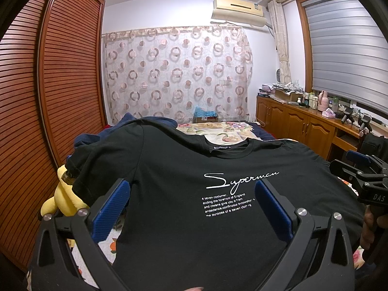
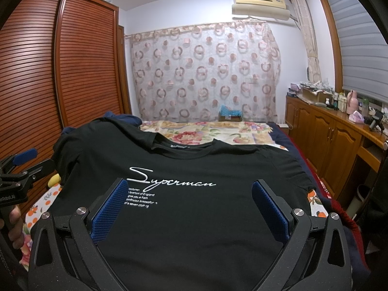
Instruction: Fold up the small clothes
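A black T-shirt [image 1: 184, 194] lies spread face-up on a bed [image 2: 206, 131] with a floral cover, its neckline at 12 o'clock from both cameras and its hem toward the viewer. White script reading "Superman" [image 1: 240, 180] crosses the chest, with small lines of print beneath it. The shirt's left-hand sleeve [image 1: 106, 160] drapes over the bed's edge at 10 o'clock in the left wrist view.

The left gripper [image 1: 191, 208] hovers above the lower chest of the shirt, its two blue-padded fingers [image 1: 111, 208] spread wide and grasping nothing. The right gripper [image 2: 189, 206] is likewise released, jaws wide apart over the shirt's middle, with the print at 11 o'clock between them. Each tool appears in the other's camera: the right gripper at 3 o'clock in the left wrist view [image 1: 361, 172], the left at 9 o'clock in the right wrist view [image 2: 21, 169]; whether either touches the cloth cannot be told.

A yellow plush toy [image 1: 63, 194] sits just beside the sleeve at 9 o'clock. Dark blue clothing [image 2: 123, 118] is heaped behind the shirt at 11 o'clock. A slatted wardrobe [image 1: 48, 84] fills the 9 o'clock side, a circle-patterned curtain [image 2: 206, 72] hangs at 12 o'clock under an air conditioner [image 2: 260, 4], and a wooden cabinet [image 2: 327, 131] with bottles runs along 3 o'clock.
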A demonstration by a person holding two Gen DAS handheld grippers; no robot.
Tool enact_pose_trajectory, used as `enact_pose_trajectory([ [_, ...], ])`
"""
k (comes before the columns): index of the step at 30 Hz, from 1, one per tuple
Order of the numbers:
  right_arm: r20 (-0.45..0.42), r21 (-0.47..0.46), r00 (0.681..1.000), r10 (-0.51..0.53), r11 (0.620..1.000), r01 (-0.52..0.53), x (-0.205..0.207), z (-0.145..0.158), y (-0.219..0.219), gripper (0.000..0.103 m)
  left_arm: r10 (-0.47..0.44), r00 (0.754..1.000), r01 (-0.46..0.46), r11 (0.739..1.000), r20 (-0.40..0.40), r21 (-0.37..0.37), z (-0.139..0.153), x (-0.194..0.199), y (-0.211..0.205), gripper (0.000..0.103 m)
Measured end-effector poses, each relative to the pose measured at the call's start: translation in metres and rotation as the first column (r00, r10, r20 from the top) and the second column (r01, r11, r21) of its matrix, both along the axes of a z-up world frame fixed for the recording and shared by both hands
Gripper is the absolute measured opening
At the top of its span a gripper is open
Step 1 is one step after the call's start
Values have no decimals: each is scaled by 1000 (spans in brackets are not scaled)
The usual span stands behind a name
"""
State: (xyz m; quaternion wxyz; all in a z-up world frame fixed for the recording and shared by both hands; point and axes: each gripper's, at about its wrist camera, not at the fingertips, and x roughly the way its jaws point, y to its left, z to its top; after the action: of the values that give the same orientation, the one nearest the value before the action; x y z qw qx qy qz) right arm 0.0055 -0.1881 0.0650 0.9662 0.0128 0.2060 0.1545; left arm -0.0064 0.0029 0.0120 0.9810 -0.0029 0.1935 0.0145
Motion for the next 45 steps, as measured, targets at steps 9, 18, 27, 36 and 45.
enact_pose_trajectory([
  [9,0,0,1000,0,1000,0,0,-1,0,103,1,1000,-1,1000,1,1,0,0,0,103],
  [18,0,0,1000,2,1000,-2,2,-6,-1,103,-1,1000,1,1000,1,2,1,-1,0,103],
  [27,-18,1,1000,24,1000,-24,9,-18,2,103,-8,1000,8,1000,-23,2,-3,7,2,103],
  [36,-57,0,992,115,993,-115,19,-28,16,103,-17,996,15,1000,-92,-20,-17,26,44,103],
  [45,-94,-22,971,218,975,-221,44,-29,35,103,41,990,-44,999,-132,-17,-22,42,106,103],
])
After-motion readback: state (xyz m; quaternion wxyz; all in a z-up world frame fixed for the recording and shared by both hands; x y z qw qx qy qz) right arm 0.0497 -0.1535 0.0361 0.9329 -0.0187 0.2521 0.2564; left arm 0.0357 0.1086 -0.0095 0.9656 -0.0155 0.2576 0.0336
